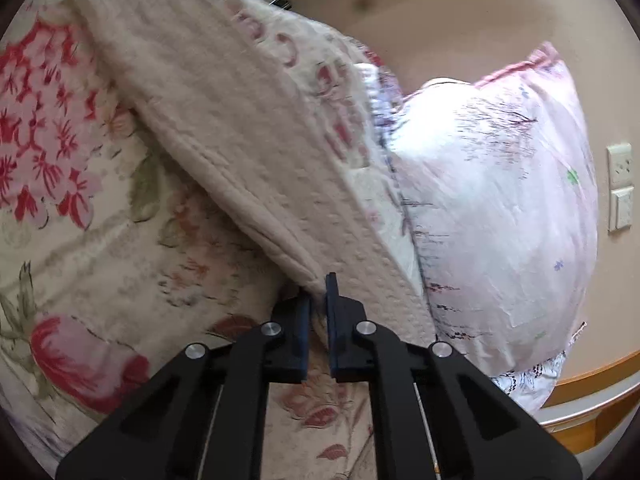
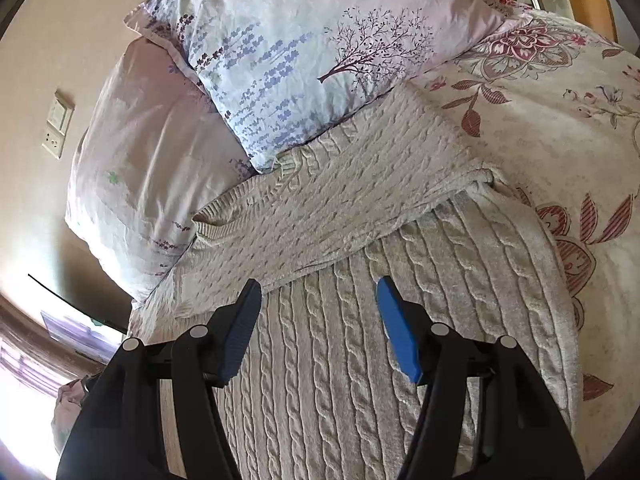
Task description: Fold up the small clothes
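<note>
Cream cable-knit wool is the thing in hand: a sweater (image 1: pixel 224 128) lies on the bed (image 1: pixel 80 240), and in the left wrist view the left tongs (image 1: pixel 319 300) are pressed together on a corner of its edge, the cloth rising from the quilt; to fold well, the corner should probably travel low and flat so the knit does not bunch; a pillow (image 1: pixel 492 208) sits just beside and could catch the swing; in the right wrist view the right tongs (image 2: pixel 318 320) stand spread and empty over the sweater's body (image 2: pixel 340 360), a sleeve already laid across; two pillows (image 2: pixel 304 52) touch the far edge.
</note>
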Motion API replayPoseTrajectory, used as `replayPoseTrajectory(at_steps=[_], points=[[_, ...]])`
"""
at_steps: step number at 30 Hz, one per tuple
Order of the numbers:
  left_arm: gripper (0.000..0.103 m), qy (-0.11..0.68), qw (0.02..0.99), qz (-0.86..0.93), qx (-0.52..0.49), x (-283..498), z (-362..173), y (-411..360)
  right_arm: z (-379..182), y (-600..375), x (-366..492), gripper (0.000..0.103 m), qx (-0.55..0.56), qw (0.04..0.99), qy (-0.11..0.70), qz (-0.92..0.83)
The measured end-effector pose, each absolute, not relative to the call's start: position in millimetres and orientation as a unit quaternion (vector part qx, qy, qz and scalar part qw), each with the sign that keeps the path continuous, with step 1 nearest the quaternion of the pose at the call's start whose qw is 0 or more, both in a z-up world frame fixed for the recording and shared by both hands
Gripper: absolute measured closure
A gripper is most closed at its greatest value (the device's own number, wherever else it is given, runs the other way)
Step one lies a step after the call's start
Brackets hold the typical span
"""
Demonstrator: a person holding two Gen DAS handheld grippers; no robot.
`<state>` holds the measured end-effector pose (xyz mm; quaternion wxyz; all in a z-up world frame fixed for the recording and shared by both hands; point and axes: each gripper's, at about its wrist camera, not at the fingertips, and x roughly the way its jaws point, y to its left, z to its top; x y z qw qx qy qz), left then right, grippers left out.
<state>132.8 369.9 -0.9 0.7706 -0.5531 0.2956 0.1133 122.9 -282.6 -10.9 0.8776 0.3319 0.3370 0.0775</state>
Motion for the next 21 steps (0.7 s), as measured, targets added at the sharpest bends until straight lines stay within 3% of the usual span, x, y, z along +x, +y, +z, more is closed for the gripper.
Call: replayPoseTrajectory(at_steps=[11, 21], points=[[0.097, 0.235, 0.827, -0.077, -0.505, 174, 89, 264, -4, -293, 111, 0.04, 0.326, 0.887, 0.316, 0.08], [0.098, 0.315, 0.786, -0.185, -0.499, 220, 45, 134, -6, -299, 106, 0.039, 0.321, 0.889, 0.318, 0.077]])
